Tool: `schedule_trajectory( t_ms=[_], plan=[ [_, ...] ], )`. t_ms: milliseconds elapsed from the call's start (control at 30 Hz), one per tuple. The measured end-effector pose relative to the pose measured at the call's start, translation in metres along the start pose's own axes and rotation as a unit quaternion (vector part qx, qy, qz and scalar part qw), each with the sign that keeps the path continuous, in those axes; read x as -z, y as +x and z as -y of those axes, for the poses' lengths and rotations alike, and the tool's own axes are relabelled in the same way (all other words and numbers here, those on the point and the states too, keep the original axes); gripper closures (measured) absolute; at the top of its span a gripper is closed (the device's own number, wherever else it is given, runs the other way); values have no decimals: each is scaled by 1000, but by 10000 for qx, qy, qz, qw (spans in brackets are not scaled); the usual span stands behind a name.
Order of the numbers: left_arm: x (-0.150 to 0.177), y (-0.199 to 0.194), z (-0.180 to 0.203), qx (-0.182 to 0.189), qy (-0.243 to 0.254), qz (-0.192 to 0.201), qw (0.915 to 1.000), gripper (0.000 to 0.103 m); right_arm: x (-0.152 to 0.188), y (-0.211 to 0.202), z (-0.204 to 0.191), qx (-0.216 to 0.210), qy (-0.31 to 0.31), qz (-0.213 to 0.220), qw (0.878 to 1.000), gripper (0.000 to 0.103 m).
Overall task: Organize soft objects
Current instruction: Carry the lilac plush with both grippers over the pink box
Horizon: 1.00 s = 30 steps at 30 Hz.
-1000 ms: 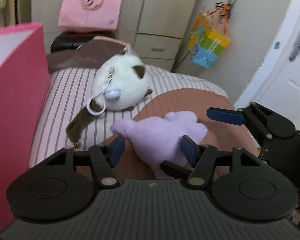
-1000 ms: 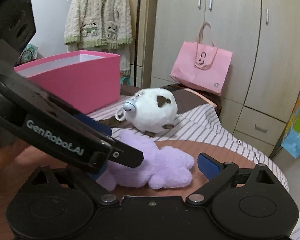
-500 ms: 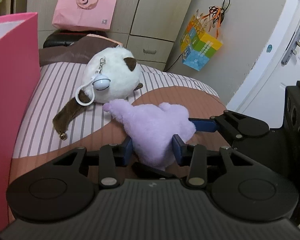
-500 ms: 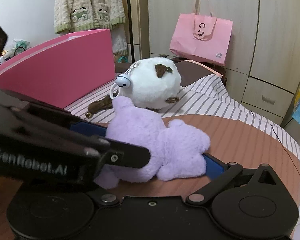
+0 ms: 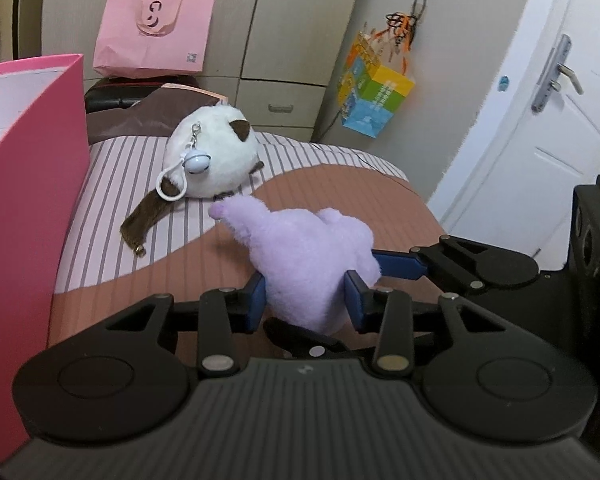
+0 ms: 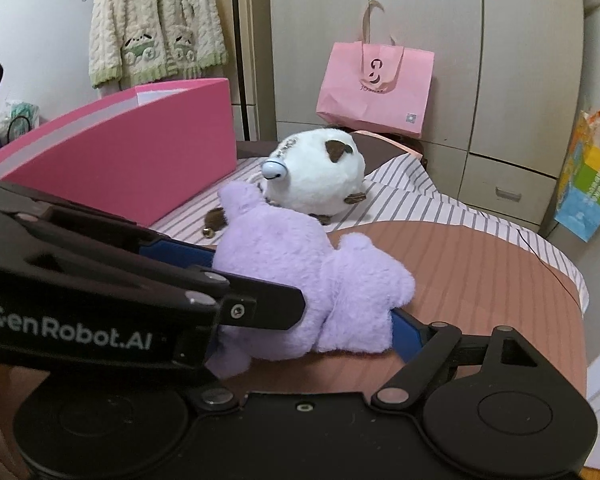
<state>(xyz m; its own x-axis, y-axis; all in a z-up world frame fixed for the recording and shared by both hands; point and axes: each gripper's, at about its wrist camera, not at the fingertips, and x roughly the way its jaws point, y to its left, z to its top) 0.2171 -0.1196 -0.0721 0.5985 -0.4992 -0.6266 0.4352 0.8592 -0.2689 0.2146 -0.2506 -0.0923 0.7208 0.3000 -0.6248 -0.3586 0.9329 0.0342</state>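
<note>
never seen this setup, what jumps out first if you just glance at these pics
The purple plush on the bed, pinched between the blue pads of the left gripper while the right gripper closes around it too. Just behind it lies a white round plush with a bell, and a big pink box stands alongside.

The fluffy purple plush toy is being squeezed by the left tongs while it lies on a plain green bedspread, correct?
Not green. The left wrist view shows the fluffy purple plush toy squeezed by the left tongs on a brown and white-striped bedspread.
</note>
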Motion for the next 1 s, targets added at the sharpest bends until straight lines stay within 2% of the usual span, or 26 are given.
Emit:
schedule_trajectory(
  t_ms=[367,533,767,1000],
  plan=[
    [30,-55,14,101,614,-50,9980,64,23,-47,-44,189,-11,180,9997,15],
    [43,-86,7,269,645,-192,9974,65,28,-66,-68,88,-7,36,10000,14],
    [60,-131,-6,408,705,-454,9956,66,28,-87,-109,-78,-339,-270,9990,14],
    [56,-178,-22,514,629,-658,9945,67,12,-109,-149,-285,-703,-346,9965,14]
  ],
)
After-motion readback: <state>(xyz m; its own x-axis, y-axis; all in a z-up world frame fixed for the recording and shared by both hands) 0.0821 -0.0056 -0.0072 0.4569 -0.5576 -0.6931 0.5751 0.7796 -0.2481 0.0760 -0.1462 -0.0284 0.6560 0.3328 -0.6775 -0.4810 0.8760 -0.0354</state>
